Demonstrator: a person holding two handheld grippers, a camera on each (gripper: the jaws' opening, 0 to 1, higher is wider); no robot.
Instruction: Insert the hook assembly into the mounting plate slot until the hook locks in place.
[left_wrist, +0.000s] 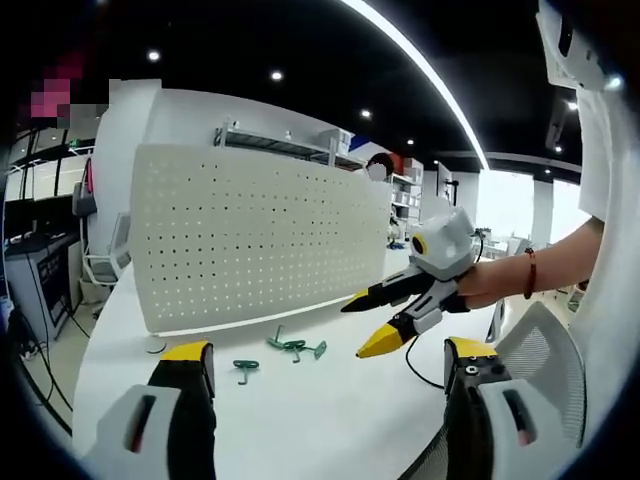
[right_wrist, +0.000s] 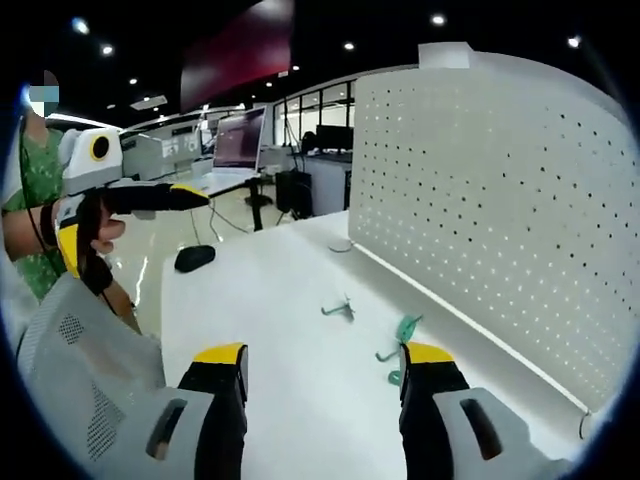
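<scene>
A white perforated mounting plate stands upright along the far side of the white table. It also rises at the right of the right gripper view. Small green hook pieces lie loose on the table in front of it: a cluster and a single one. They appear again as one hook farther out and two close to my right jaw. My left gripper is open and holds nothing. My right gripper is open too, hovering above the table, clear of the hooks.
A black mouse lies on the table's far end, and a small round disc sits by the plate's foot. A mesh chair back is close on the near side. A black cable hangs off the table edge. Office desks and monitors stand behind.
</scene>
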